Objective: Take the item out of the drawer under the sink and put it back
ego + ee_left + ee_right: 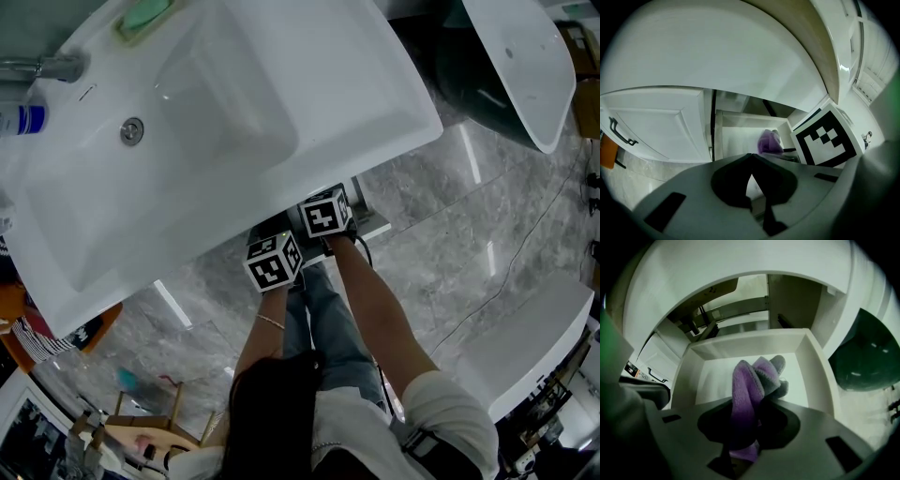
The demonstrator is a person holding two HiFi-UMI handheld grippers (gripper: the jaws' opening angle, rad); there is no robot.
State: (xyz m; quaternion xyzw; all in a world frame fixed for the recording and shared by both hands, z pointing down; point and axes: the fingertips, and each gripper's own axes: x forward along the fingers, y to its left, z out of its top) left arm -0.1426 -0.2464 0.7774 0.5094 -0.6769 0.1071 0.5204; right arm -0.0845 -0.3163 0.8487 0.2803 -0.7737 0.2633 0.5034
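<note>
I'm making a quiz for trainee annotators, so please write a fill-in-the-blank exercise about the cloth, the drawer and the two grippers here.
1. The right gripper is shut on a ___-and-grey cloth.
2. Below the cloth, the white drawer stands ___.
3. The left gripper has its jaws together and holds ___.

Missing words: purple; open; nothing.

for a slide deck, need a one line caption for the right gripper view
Right gripper pinching a purple cloth over the open white drawer.
</note>
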